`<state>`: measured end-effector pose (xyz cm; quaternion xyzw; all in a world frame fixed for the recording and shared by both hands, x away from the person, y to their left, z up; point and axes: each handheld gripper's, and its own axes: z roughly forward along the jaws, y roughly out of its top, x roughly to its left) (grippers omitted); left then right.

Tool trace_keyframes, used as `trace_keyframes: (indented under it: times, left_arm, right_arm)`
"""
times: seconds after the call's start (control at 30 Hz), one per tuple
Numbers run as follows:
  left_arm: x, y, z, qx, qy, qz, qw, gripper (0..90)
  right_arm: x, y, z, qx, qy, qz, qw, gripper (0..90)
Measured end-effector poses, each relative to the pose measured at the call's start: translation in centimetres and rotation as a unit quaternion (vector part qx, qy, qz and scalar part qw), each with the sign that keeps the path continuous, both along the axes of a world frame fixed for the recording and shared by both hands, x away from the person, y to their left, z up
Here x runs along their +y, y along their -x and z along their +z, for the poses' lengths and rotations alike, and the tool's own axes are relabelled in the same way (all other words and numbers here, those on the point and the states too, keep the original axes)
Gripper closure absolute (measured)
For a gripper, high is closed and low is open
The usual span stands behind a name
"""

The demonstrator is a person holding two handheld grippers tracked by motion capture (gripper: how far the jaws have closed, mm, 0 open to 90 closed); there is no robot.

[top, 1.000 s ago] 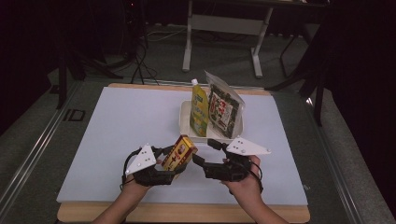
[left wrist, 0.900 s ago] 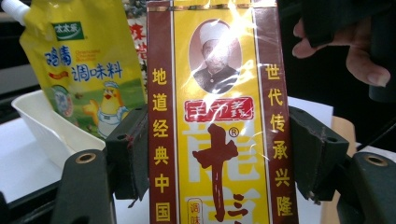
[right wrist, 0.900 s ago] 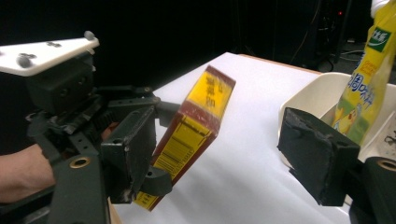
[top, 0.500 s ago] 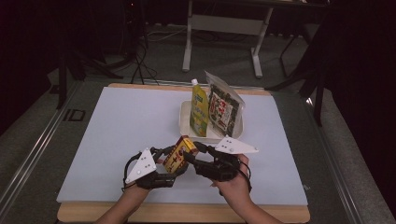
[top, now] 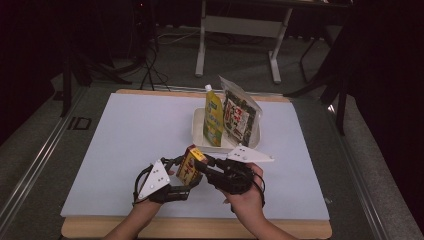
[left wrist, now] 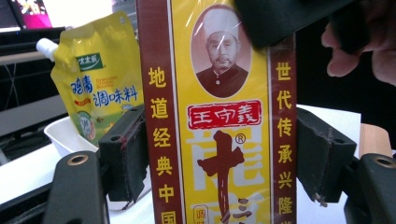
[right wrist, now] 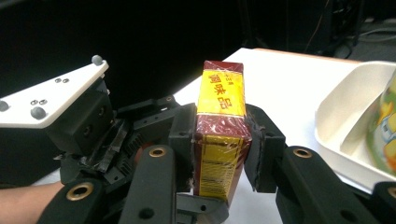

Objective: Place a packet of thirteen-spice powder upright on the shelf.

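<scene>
Box (top: 190, 166) clamped by left hand-held gripper (top: 176, 176) — right hand-held gripper (top: 202, 161) just closed onto it too.

High view overhead, gripper views close, sharing box (top: 190, 165)

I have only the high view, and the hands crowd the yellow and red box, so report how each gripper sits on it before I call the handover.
Observer: In the left gripper view, the left gripper has a pad pressed on each long edge of the box.
Operator: Now the right one.
Observer: In the right gripper view, the right gripper has just been closing, and its pads meet both sides of the box at the end nearest its camera.
Operator: Tell me whether the two grips overlap.
Observer: They don't. In the left gripper view, a right jaw covers the box's top corner, well above the left pads.
</scene>
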<state>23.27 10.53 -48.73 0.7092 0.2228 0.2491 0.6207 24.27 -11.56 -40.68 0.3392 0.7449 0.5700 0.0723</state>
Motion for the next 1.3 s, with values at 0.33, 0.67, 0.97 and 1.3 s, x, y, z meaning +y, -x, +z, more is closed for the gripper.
trace_keyframes:
  times: [0.33, 0.67, 0.97, 1.3]
  left_arm:
    - [0.8, -0.7, 0.4, 0.037, 0.009, 0.028, 0.9989, 12.9]
    - [2.4, -0.8, 0.5, 0.053, 0.001, 0.064, 0.9965, 4.0]
    - [4.0, 0.3, 0.2, 0.071, -0.005, 0.071, 0.9949, 2.9]
    - [5.3, 0.8, -0.8, 0.08, -0.003, 0.094, 0.9924, 2.9]
  right_arm:
    - [0.5, -0.1, 0.5, -0.028, 0.023, -0.019, 0.9992, 67.8]
    - [1.0, -1.2, 1.0, -0.059, 0.034, -0.056, 0.9961, 67.8]
    - [1.2, -3.3, 1.2, -0.09, 0.049, -0.11, 0.9886, 67.8]
    - [2.3, -6.8, 0.7, -0.108, 0.075, -0.172, 0.9763, 67.8]
